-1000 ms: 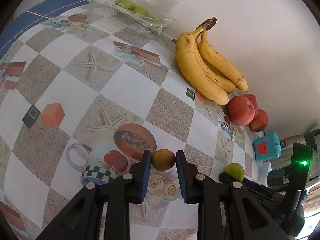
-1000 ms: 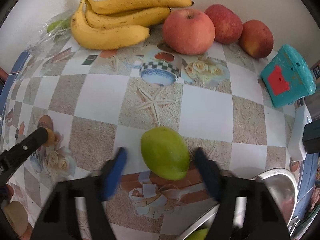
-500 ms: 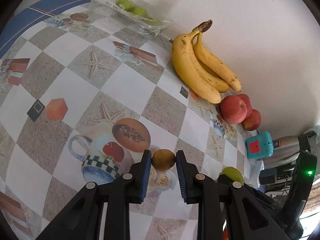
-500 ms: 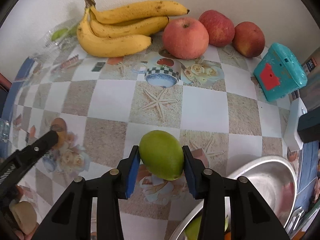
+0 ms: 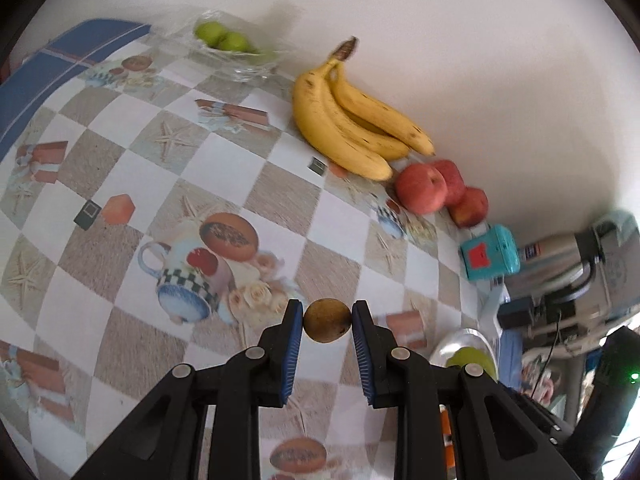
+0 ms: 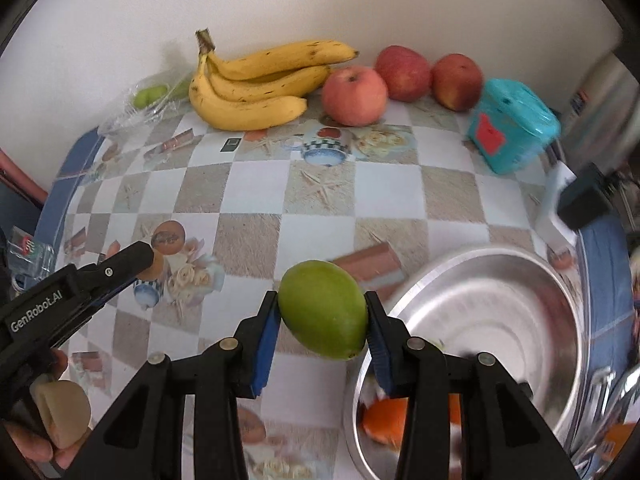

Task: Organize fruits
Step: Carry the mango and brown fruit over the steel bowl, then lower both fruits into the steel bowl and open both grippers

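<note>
The shiny round steel bowl (image 6: 500, 320) runs off the lower right edge of the right wrist view, and the black fingers cover much of its near rim. Something orange (image 6: 384, 420) lies inside it, blurred and half hidden, so its kind cannot be told. In the left wrist view only a sliver of the bowl shows, with a green fruit (image 5: 470, 360) in it. Small green fruits in a clear plastic wrapper (image 5: 224, 40) sit at the far wall, too small to identify. A blurred grey appliance (image 5: 592, 256) is cut off at the right.

The right gripper (image 6: 322, 320) is clamped on a smooth green mango (image 6: 323, 309), its blue pads pressing both sides, lifted clear of the checked patterned tablecloth (image 6: 260, 184) just left of the bowl. Its jaws were closing earlier in the past second. The left gripper (image 5: 327, 320) is clenched on a small round brown fruit (image 5: 327, 320), held above the cloth. Yellow bananas (image 6: 256, 84), three red apples (image 6: 354, 96) and a teal box (image 6: 512, 132) line the wall.
</note>
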Tool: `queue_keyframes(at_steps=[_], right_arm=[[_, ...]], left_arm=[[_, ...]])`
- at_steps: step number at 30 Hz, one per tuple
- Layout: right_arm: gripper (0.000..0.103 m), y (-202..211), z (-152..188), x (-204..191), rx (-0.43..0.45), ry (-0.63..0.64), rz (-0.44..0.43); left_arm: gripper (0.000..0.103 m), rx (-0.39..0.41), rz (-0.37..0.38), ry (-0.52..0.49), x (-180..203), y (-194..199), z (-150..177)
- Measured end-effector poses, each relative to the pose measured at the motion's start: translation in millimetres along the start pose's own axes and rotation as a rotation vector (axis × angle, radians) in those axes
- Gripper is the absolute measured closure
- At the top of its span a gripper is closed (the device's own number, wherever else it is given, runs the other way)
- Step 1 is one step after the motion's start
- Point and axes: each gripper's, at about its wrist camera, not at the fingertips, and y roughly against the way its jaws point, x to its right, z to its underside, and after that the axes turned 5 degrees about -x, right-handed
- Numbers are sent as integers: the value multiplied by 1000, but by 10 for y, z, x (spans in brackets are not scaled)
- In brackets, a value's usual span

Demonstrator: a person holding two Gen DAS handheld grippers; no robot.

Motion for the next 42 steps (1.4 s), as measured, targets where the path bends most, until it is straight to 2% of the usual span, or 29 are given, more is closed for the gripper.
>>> queue_keyframes(at_steps=[12, 16, 23, 29, 33, 42], right_arm=[[60, 448, 601, 638, 27, -84, 41], [60, 441, 844, 800, 12, -100, 47], [60, 313, 1213, 1039, -34, -143, 30], [60, 237, 1378, 1078, -51, -136, 15], [60, 182, 1442, 1118, -59, -152, 1], [60, 103, 1460, 1109, -53, -168, -32]], left_arm=[[76, -80, 31, -99, 440, 71, 466], [76, -120, 51, -156, 648, 20, 659], [76, -180, 44, -238, 954, -123, 985], [76, -225, 14, -278, 1113, -325, 1178], [76, -247, 37, -272, 1165, -422, 1231], [76, -275, -5, -293, 1213, -610, 1362]])
